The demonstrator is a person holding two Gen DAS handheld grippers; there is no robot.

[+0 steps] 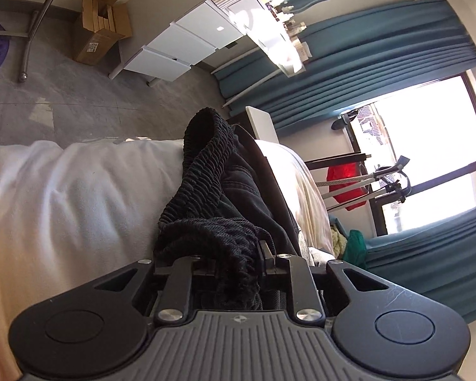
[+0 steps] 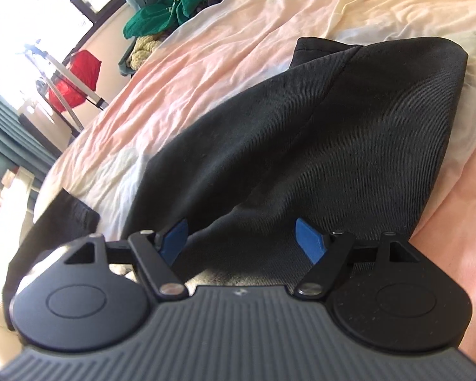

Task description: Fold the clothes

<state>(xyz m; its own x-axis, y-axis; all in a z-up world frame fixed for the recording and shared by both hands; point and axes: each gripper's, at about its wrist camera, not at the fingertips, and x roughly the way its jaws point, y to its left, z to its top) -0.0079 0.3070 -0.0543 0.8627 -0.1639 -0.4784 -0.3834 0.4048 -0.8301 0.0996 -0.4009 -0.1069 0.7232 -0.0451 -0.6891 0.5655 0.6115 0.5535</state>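
Black trousers [image 2: 317, 146] lie flat on the rumpled pale bedsheet [image 2: 225, 47], hem toward 1 o'clock, open sheet all round. Left gripper [image 1: 234, 266] is clenched on their ribbed waistband [image 1: 203, 171], pads buried in cloth. Right gripper [image 2: 244, 238] hangs released above the fabric, blue fingers [image 2: 307, 238] spread. Green clothes pile [image 2: 161, 9] at 11 o'clock, blurred.

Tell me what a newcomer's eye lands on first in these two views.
In the left wrist view, the black ribbed waistband bunches up from the left gripper, whose jaws are clamped on it, against the white bedding. In the right wrist view, the dark trousers lie spread across the pale pink sheet, with the right gripper open just over them.
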